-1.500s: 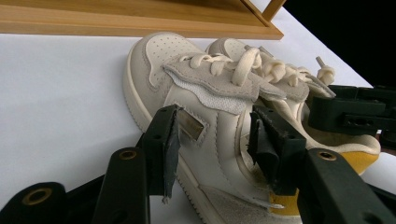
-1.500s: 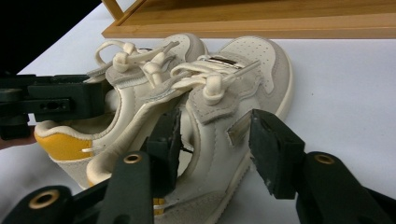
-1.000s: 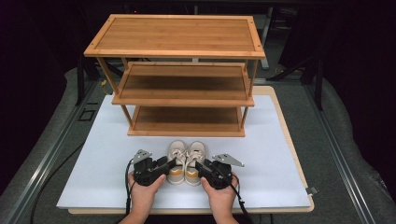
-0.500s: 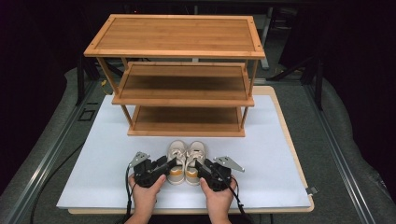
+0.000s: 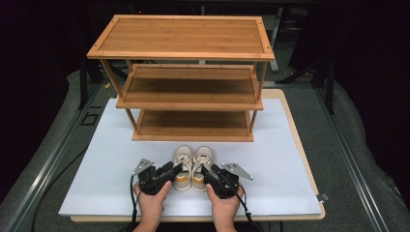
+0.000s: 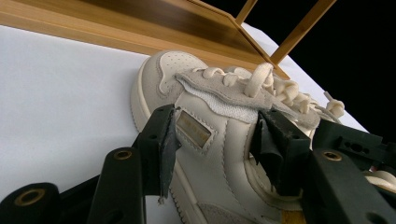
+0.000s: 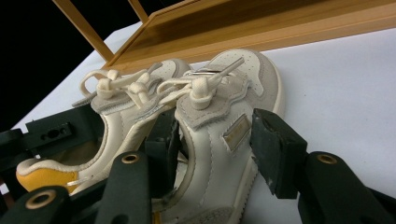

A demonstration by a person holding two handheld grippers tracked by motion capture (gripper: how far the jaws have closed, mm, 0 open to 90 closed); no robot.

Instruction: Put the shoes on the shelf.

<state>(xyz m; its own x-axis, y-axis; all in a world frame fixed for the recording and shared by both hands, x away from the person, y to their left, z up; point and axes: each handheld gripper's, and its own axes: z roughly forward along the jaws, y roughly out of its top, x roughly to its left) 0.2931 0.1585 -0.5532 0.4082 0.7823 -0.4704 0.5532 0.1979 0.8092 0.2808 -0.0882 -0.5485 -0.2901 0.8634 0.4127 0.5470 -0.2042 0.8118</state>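
Standing side by side near the front edge of the table point(image 5: 290, 145), just before the wooden rack point(image 5: 188, 96), a pair of cream shoes is seen. The left shoe point(image 5: 182, 164) is straddled at its heel end by the left tool point(image 5: 175, 170), whose jaws have just been closing slightly, one pad against the outer side, the other inside the collar; a firm grip cannot be told. The right shoe point(image 5: 202, 164) is straddled likewise by the right tool point(image 5: 205, 172), whose jaws have just been opening, the outer pad standing clear of the shoe's side.
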